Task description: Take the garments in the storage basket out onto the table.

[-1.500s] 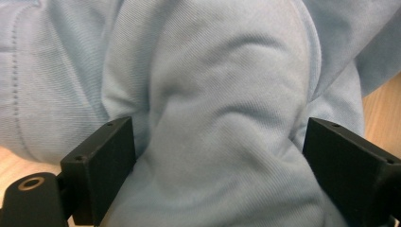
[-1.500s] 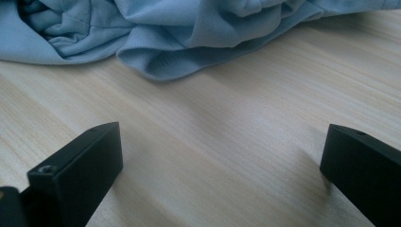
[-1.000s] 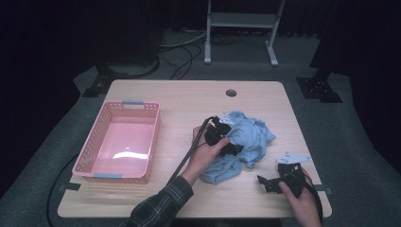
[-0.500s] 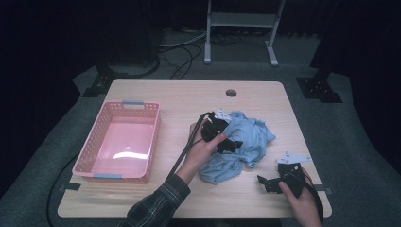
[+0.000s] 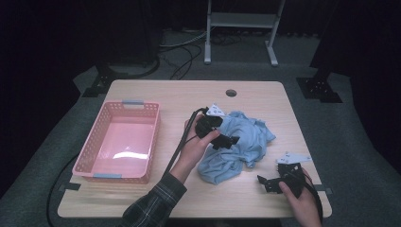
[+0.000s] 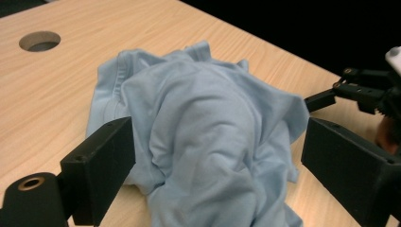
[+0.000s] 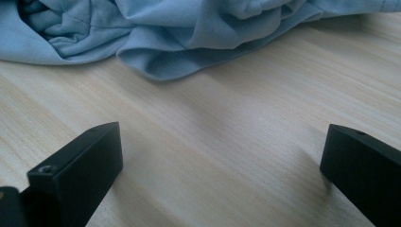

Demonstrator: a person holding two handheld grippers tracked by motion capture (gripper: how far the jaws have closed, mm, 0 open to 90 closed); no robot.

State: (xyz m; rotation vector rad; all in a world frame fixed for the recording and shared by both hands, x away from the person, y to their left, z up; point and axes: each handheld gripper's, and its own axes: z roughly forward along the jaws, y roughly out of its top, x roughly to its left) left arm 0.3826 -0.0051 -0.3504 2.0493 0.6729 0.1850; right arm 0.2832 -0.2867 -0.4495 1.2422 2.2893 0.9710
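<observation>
High view: crumpled blue cloth (image 5: 241, 144) right of centre on the counter (image 5: 255, 201), left hand-held gripper (image 5: 226, 141) above it, pink basket (image 5: 118, 142) well apart at left. Left gripper view: jaws released, wide around the cloth (image 6: 203, 132). Right gripper view: right hand-held gripper (image 7: 222, 175) released over bare wood near the front edge.

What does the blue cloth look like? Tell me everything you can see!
The cloth is light blue, soft and thin, maybe a shirt, with a stitched hem along one edge. It lies crumpled in a heap with many folds on the wooden table, right of the pink basket. The left gripper hovers over it with its fingers wide apart on either side of a raised fold, not pinching it. The right gripper rests apart on the table nearby.
</observation>
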